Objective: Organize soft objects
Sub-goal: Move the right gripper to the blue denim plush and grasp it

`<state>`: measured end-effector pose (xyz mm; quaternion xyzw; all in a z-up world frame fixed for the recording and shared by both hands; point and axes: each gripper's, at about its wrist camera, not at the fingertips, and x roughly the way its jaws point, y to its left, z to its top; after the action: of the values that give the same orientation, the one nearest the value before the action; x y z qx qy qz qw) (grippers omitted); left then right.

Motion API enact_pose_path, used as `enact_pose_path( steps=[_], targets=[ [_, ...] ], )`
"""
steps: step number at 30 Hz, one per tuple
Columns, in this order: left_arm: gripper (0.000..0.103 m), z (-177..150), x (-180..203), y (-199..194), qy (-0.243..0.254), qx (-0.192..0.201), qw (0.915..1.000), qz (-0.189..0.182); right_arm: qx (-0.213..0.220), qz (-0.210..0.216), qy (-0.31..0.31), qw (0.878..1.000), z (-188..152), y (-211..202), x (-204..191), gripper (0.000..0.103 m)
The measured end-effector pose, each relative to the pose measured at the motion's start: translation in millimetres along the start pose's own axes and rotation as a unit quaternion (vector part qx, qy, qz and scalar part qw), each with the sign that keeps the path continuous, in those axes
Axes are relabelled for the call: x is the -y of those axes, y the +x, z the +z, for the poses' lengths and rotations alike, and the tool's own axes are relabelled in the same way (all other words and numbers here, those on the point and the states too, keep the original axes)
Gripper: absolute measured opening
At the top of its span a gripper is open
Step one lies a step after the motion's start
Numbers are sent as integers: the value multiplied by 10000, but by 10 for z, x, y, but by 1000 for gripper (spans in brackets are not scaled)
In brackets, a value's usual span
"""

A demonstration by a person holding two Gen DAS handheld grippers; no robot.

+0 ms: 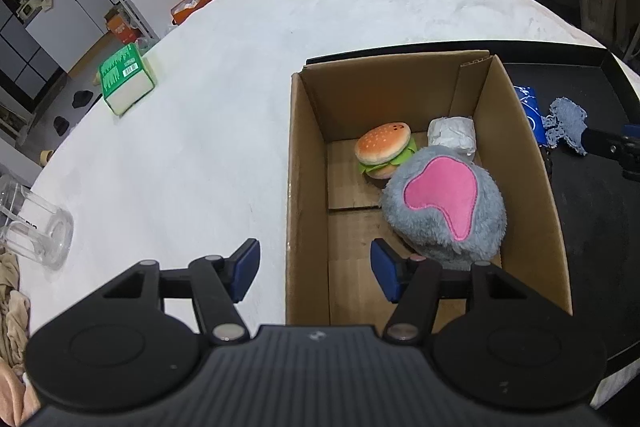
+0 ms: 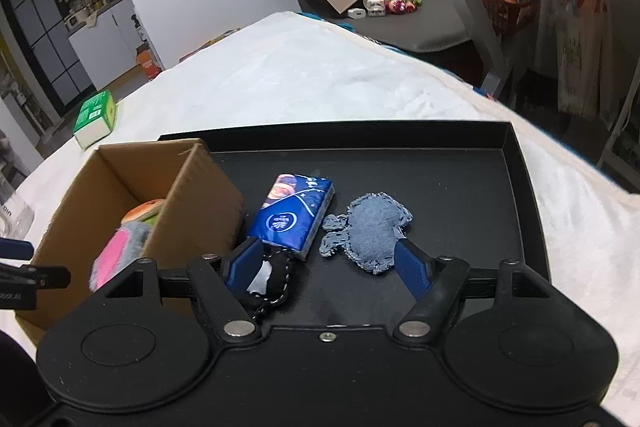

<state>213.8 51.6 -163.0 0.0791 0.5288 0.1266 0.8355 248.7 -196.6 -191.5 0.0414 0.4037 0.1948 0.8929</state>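
The left hand-held gripper (image 1: pixel 316 273) hangs half open and empty, tilted steeply down astride the near left wall of the brown cardboard box (image 1: pixel 308 187), probably because the grey plush toy with a pink patch (image 1: pixel 444 203) now lies inside, beside a plush hamburger (image 1: pixel 384 149) and a white wrapped bundle (image 1: pixel 452 137). The right hand-held gripper (image 2: pixel 328 259) slants down over the black tray (image 2: pixel 460 187) on the white-covered counter (image 2: pixel 320 79), jaws wide and gripping nothing, around a frayed blue denim patch (image 2: pixel 372 227), with a blue tissue packet (image 2: pixel 292 215) and a small black-and-white pouch (image 2: pixel 266 283) beside it.
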Motion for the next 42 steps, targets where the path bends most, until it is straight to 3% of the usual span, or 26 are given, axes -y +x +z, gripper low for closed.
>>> enact_pose_path(
  steps=[6, 15, 21, 23, 25, 27, 42],
  targets=[
    [60, 40, 66, 54, 81, -79, 9998, 153, 37, 27, 107, 9999, 33, 124, 77, 71],
    [60, 108, 240, 170, 390, -278, 9980, 407, 66, -377, 312, 9988, -1, 402, 280, 69],
    [60, 132, 324, 204, 574, -338, 9961, 575, -47, -210, 482, 9986, -22, 479, 339, 68],
    [60, 133, 340, 218, 598, -360, 9957, 614, -111, -199, 494, 9985, -34, 501, 347, 63],
    [60, 133, 351, 223, 630, -370, 9952, 647, -165, -234, 476, 9985, -48, 505, 350, 46],
    [60, 132, 366, 217, 662, -365, 9949, 673, -214, -273, 381, 9987, -51, 497, 342, 36],
    [60, 84, 382, 108, 735, -244, 9943, 734, -631, -569, 582, 9947, -171, 275, 448, 33]
  ],
)
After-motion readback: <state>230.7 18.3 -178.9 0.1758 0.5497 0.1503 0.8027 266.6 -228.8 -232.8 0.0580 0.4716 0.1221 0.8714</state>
